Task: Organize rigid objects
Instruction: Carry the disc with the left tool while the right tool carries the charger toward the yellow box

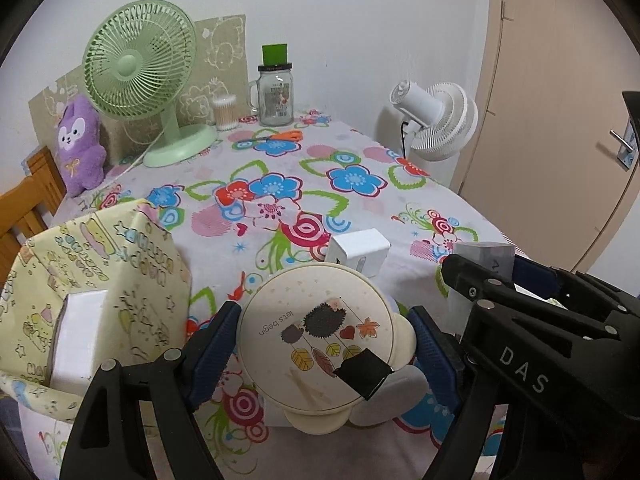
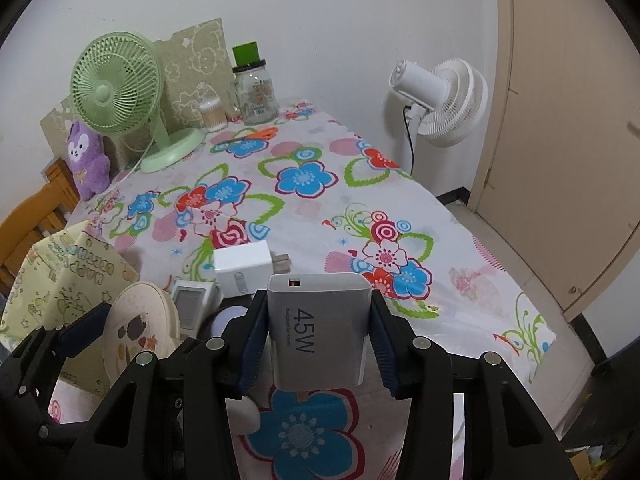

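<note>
My left gripper (image 1: pixel 324 344) is shut on a round cream lid with a hedgehog print (image 1: pixel 316 336), held above the flowered tablecloth; it also shows in the right wrist view (image 2: pixel 140 328). My right gripper (image 2: pixel 318 332) is shut on a grey 45W charger (image 2: pixel 316 328), which shows in the left wrist view (image 1: pixel 486 260) at right. A white charger (image 2: pixel 244 266) with metal prongs lies on the cloth just beyond both; it shows in the left wrist view (image 1: pixel 358 250) too. A pale yellow fabric bin (image 1: pixel 100 280) at left holds a white box (image 1: pixel 76 340).
A small white device with a screen (image 2: pixel 192 304) lies near the lid. At the table's far end stand a green desk fan (image 1: pixel 140 64), a purple plush (image 1: pixel 78 144), a cotton swab jar (image 1: pixel 224 112), a glass mug jar (image 1: pixel 275 94) and orange scissors (image 1: pixel 276 136). A white floor fan (image 1: pixel 436 120) and a door (image 1: pixel 560 120) are at right.
</note>
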